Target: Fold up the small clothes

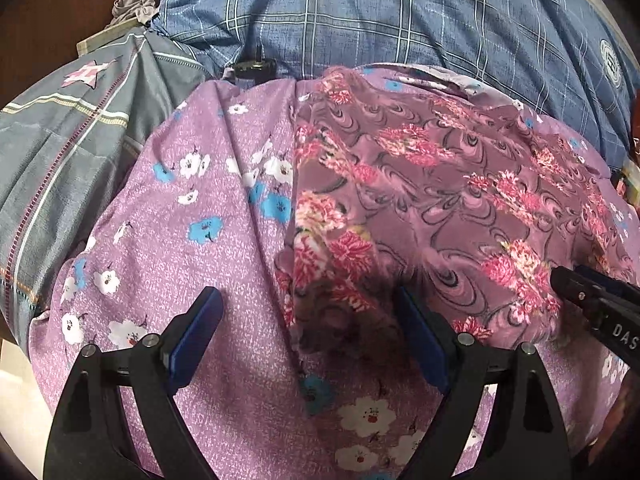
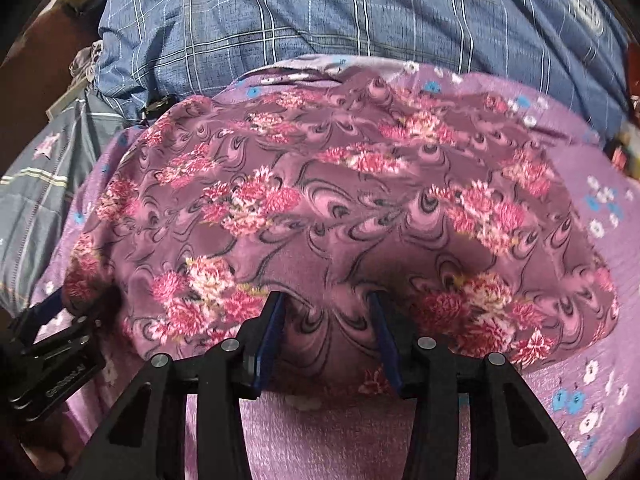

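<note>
Left wrist view: the left tool [image 1: 308, 312] is seen from behind with its blue-padded jaws spread wide and nothing between them, poised over the left edge of a mauve garment [image 1: 432, 184] printed with pink flowers and dark swirls. The garment is laid flat on a lilac bedsheet [image 1: 192, 216] dotted with white and blue blossoms. A grey striped pillow [image 1: 76, 148] is seen at the left, and a blue checked quilt [image 1: 360, 28] is bunched just behind the garment. A small black object [image 1: 252, 68] is lodged between quilt and sheet. The right tool [image 1: 592, 296] enters from the right edge.

Right wrist view: the right tool [image 2: 328, 320] is seen half closed, a raised fold of the garment's [image 2: 320, 184] near edge pinched between its pads. The left tool [image 2: 52, 344] is seen at the garment's left corner. The quilt [image 2: 320, 12] fills the background.
</note>
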`<state>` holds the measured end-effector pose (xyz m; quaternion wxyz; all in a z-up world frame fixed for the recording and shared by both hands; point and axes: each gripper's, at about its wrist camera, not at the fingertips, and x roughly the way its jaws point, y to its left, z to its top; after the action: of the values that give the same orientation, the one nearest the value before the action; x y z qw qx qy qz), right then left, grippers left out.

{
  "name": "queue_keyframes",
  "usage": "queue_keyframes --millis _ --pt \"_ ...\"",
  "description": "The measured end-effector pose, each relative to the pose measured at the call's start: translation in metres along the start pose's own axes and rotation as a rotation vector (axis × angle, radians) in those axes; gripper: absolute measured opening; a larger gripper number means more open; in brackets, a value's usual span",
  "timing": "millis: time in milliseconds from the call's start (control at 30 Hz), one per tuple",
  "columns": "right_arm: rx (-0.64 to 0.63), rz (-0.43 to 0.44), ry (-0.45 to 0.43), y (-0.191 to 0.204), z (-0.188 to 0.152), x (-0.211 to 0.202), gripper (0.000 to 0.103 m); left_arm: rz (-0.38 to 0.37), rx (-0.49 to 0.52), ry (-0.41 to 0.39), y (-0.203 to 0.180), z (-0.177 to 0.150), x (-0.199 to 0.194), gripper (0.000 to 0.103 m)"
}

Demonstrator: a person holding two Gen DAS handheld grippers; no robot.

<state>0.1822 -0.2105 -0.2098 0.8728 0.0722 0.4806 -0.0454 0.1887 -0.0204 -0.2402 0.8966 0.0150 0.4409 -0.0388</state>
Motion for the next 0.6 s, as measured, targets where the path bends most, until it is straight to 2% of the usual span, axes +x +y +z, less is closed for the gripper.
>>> queue_keyframes --millis 67,167,267,367,467,533,600 --pt "0.011 0.028 0.005 -0.006 -0.001 -0.005 0.045 -0.014 -0.012 -0.011 0.002 0.001 -0.004 0.088" --pt "0.057 0.101 -0.041 -0.021 0.000 -0.020 0.046 -0.040 -0.057 -0.045 0.010 0.005 -0.015 0.088" --pt "0.098 0.166 -0.076 -0.031 0.003 -0.030 0.046 -0.076 -0.170 -0.051 0.031 0.005 -0.020 0.088" --pt "0.109 0.231 -0.103 -0.030 0.005 -0.034 0.048 -0.070 -0.267 -0.057 0.054 0.000 -0.022 0.088" --pt "0.076 0.288 -0.113 -0.017 0.005 -0.034 0.038 -0.120 -0.360 -0.037 0.073 -0.008 -0.022 0.088" --pt "0.039 0.290 -0.100 -0.007 0.005 -0.028 0.021 -0.159 -0.388 -0.010 0.077 -0.013 -0.024 0.087" --pt "0.012 0.274 -0.069 0.003 0.004 -0.018 0.020 -0.224 -0.408 0.004 0.074 -0.026 -0.030 0.086"
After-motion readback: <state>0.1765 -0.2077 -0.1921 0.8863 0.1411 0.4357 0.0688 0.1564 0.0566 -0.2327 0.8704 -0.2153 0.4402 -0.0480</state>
